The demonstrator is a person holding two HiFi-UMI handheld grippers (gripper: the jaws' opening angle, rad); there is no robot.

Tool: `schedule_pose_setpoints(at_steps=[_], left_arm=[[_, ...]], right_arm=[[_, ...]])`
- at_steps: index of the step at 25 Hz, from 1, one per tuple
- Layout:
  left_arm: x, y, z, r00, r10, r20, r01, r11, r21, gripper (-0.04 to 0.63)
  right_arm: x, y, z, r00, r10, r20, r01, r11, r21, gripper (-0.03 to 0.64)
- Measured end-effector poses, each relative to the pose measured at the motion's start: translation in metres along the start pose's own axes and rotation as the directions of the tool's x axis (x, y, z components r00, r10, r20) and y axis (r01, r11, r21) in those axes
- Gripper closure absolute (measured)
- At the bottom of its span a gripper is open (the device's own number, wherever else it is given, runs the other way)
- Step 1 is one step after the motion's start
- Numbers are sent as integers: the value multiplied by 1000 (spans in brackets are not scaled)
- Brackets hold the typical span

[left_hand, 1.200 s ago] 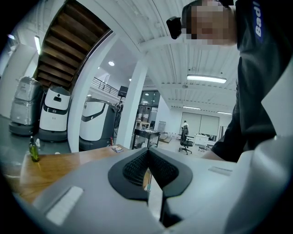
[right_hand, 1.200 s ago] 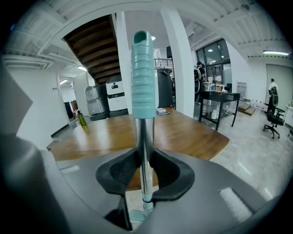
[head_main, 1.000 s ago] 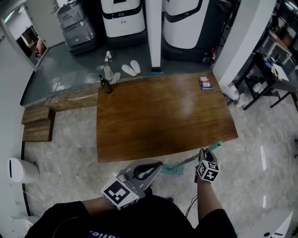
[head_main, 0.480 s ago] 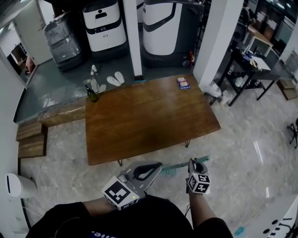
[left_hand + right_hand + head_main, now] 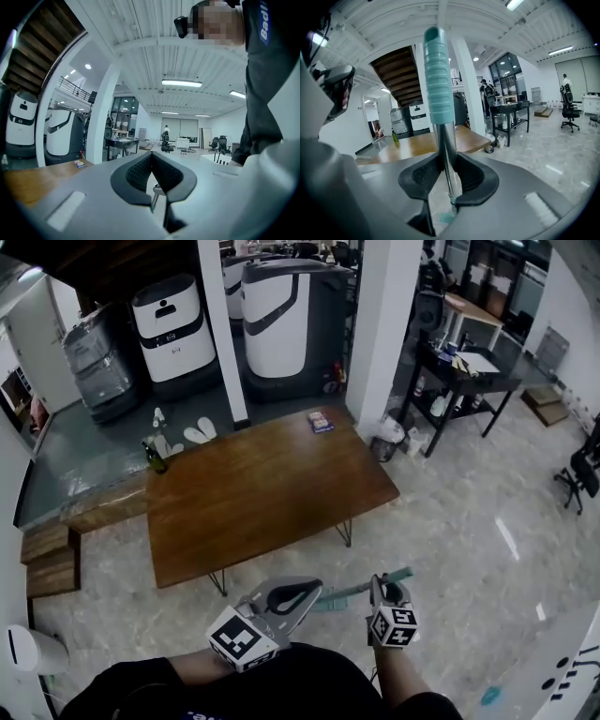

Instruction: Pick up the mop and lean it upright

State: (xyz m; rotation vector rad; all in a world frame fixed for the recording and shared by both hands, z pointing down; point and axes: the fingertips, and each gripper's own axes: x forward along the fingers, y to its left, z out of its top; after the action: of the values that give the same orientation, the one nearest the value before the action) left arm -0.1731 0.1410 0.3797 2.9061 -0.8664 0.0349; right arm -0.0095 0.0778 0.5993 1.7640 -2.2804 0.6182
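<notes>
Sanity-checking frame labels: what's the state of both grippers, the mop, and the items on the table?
mop: held by its metal shaft, tilted, not leaning on anything.
right gripper: shut on the mop.
left gripper: shut, empty.
bottle: upright at the far corner of the table.
booklet: lying flat at the table's far edge.

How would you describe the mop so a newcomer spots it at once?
Start at the big wooden table, then drop to the marble floor on its near side, by the person. There the mop is a thin metal pole clamped in the right gripper. Unlike anything nearby, it ends in a ribbed teal grip.
</notes>
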Motion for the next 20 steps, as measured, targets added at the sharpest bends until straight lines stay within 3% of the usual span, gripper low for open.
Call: schedule_pose_setpoints(at_steps=[10, 20], left_arm=[[44, -68, -3, 993, -115, 3, 115, 993, -5, 580], [72, -109, -10, 982, -190, 1, 190, 982, 0, 581]], right_arm=[[-105, -5, 53, 993, 5, 119, 1, 999, -53, 508], [-177, 2, 97, 965, 54, 257, -37, 997, -72, 509]])
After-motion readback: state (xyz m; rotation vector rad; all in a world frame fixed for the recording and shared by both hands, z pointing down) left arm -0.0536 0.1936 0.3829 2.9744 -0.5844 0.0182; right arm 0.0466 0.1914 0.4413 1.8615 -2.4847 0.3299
